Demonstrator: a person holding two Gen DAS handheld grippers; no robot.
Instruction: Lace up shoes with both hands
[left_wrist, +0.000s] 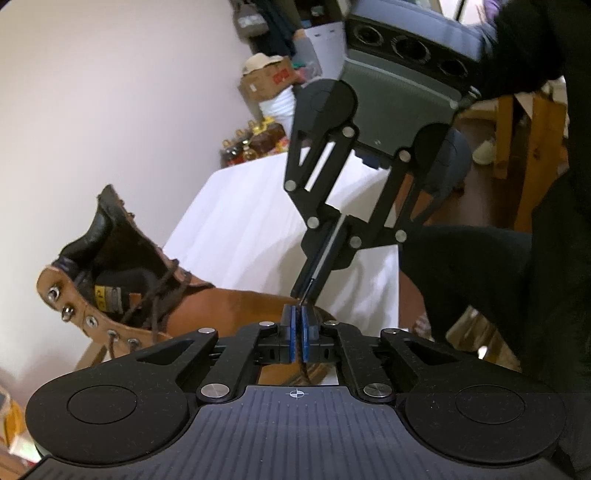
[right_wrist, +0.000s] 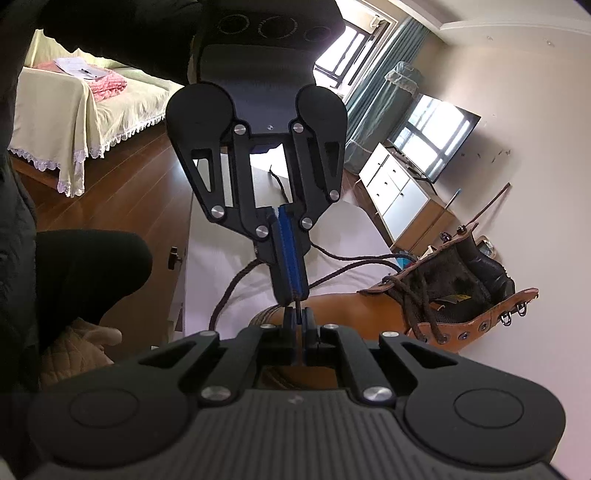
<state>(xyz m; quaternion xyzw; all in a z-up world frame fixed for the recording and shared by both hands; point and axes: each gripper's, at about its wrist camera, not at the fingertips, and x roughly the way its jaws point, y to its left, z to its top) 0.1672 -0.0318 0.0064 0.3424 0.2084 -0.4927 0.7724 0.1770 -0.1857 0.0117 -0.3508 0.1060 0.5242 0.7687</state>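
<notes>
Your left gripper (left_wrist: 299, 314) and right gripper (right_wrist: 297, 314) meet tip to tip above the boot (right_wrist: 351, 306), both clenched on the lace (right_wrist: 229, 291).

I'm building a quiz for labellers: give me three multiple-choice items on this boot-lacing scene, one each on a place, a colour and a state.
1. Where does the boot rest? A wooden floor; B white-covered table; C bed.
2. What colour is the lace? A white; B red; C dark brown.
3. How do the jaws of the left gripper and right gripper stand? A both shut; B both wide open; C one open, one shut.
Key: 1 B, white cloth lies under the boot; 2 C, the cord is dark brown; 3 A, both pairs meet with no gap.
</notes>
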